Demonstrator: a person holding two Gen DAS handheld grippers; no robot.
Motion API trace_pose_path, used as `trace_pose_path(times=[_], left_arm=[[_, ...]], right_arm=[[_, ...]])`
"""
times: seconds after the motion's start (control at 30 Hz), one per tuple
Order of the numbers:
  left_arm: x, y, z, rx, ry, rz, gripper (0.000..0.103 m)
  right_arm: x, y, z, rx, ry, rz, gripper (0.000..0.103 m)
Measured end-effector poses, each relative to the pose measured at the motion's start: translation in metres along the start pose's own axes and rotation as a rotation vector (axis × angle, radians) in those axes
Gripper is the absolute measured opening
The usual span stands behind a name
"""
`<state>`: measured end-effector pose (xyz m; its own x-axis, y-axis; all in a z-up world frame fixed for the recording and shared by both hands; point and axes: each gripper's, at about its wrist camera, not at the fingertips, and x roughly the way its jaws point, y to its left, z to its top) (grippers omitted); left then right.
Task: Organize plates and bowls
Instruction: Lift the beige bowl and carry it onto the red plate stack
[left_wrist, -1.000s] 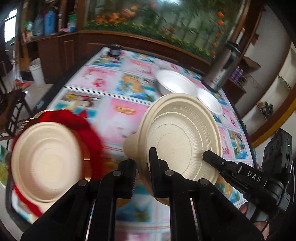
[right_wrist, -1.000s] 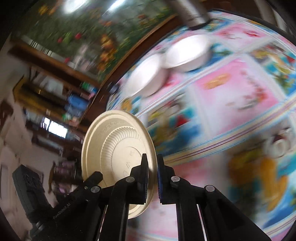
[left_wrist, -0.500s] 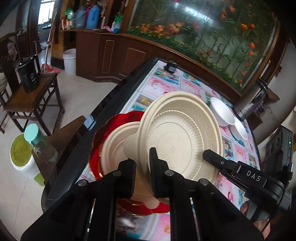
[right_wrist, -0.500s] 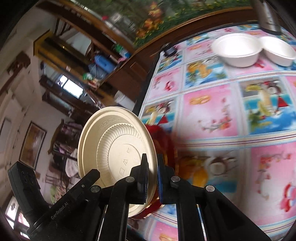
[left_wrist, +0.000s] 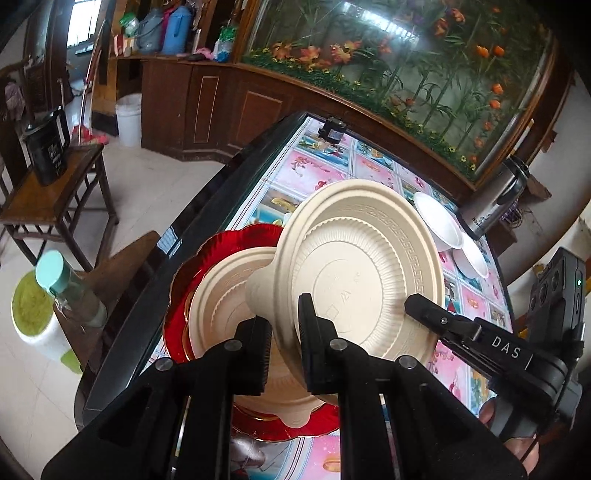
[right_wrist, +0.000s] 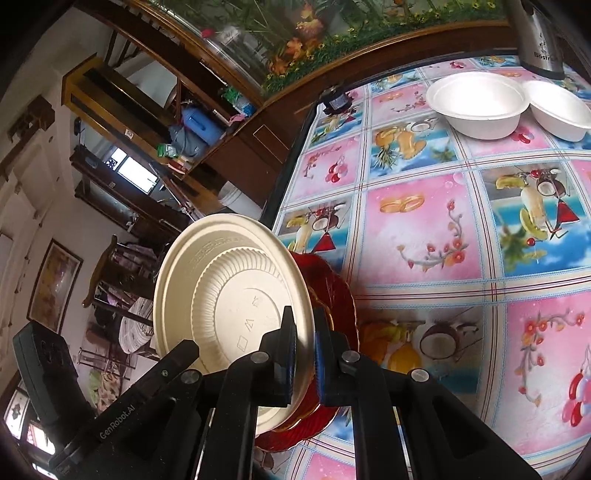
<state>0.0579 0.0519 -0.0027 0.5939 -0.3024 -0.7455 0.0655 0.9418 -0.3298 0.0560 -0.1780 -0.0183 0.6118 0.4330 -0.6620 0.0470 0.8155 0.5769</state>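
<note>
A: While both tools hold it tilted on edge, where exactly is the beige plate (left_wrist: 364, 273)?

B: Above the near left corner of the surface (right_wrist: 436, 229), over a second beige plate (left_wrist: 221, 295) that lies on a red scalloped plate (left_wrist: 192, 266). The left tool (left_wrist: 282, 354) is pinching its rim near a small tab; the right tool (right_wrist: 304, 354) is pinching the rim from the other side, jaws nearly together.

A: Is the lower beige plate fully visible?

B: No. From the left wrist the raised plate and the tool's fingers cover much of it. From the right wrist it is hidden altogether; only a red crescent shows behind the lifted plate.

A: Does the raised plate touch the one below?

B: I cannot tell; the lower edge is behind the fingers in both views.

A: The bowls?

B: Two white bowls, one (right_wrist: 476, 103) touching the other (right_wrist: 561, 110), stand at the far end, well apart from the plates. The second is cut off by the frame edge. A steel kettle (left_wrist: 491, 206) behind them is also cropped, and its lettering is too small to read fully.
</note>
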Motion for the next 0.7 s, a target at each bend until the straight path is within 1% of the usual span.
trace_pose_path(times=[0.13,0.27,0.4,0.5,0.63,0.7], left_arm=[[0.002,0.003,0.0,-0.011,-0.002,0.011,0.011],[0.007,0.001,0.0,0.004,0.014,0.025,0.012],[0.012,0.009,-0.001,-0.018,0.031,0.051,0.012],[0.018,0.011,-0.002,-0.009,0.05,0.083,0.012],[0.021,0.018,-0.003,-0.03,0.068,0.093,0.012],[0.016,0.023,-0.001,-0.042,0.056,0.101,0.016]], right_arm=[[0.006,0.001,-0.001,-0.005,0.014,0.009,0.008],[0.011,-0.002,0.001,0.0,0.024,0.013,0.008],[0.019,-0.005,0.001,0.011,0.053,0.017,0.008],[0.025,-0.002,0.0,0.001,0.063,0.018,0.008],[0.036,0.0,0.0,-0.003,0.071,0.015,0.008],[0.041,0.002,-0.001,-0.002,0.082,0.02,0.008]])
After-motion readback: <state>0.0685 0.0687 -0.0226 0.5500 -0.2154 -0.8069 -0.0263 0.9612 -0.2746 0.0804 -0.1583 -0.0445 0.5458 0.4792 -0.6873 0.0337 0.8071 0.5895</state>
